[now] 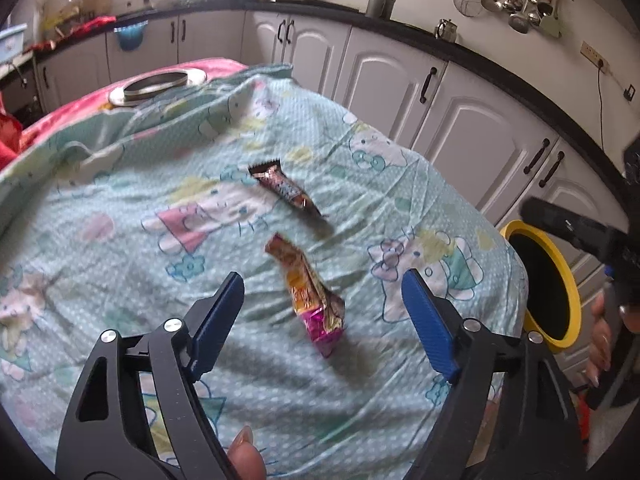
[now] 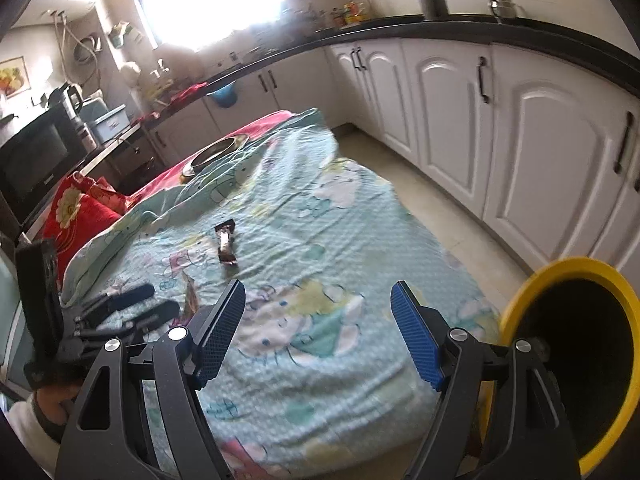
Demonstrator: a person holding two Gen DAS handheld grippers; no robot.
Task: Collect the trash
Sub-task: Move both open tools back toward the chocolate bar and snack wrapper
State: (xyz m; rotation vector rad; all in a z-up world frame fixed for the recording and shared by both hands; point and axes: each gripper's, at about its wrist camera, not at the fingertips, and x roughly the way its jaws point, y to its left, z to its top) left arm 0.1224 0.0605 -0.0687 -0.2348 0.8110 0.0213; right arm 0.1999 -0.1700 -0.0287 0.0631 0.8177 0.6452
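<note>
We read the collecting as unfinished. Two pieces of trash lie on the pale green cartoon-print cloth point(image 1: 132, 280) covering the desk: a crinkled orange-and-pink foil snack wrapper point(image 1: 310, 294) near the middle, and a dark brown chocolate-bar wrapper point(image 1: 286, 192) just beyond it, the two near each other but apart. Whether anything is already inside the round yellow-rimmed bin with a black interior point(image 2: 576, 356) we cannot tell; its inside is too dark.

Our left tool point(image 1: 323, 316) hangs over the foil wrapper with its blue pads well apart; the wrapper sits between them untouched, so nothing is gripped. Our right tool point(image 2: 318, 336) is likewise spread wide and empty, over bare cloth close to the bin.

The bin stands just off the desk's right edge, where the cloth drapes down, so a carry from wrapper to bin looks short. The cloth is rumpled, which may snag a low pad. A steel bowl point(image 1: 156, 84) rests at the far end, well clear. White cabinet doors point(image 2: 452, 116) line the far side across a strip of open floor.
</note>
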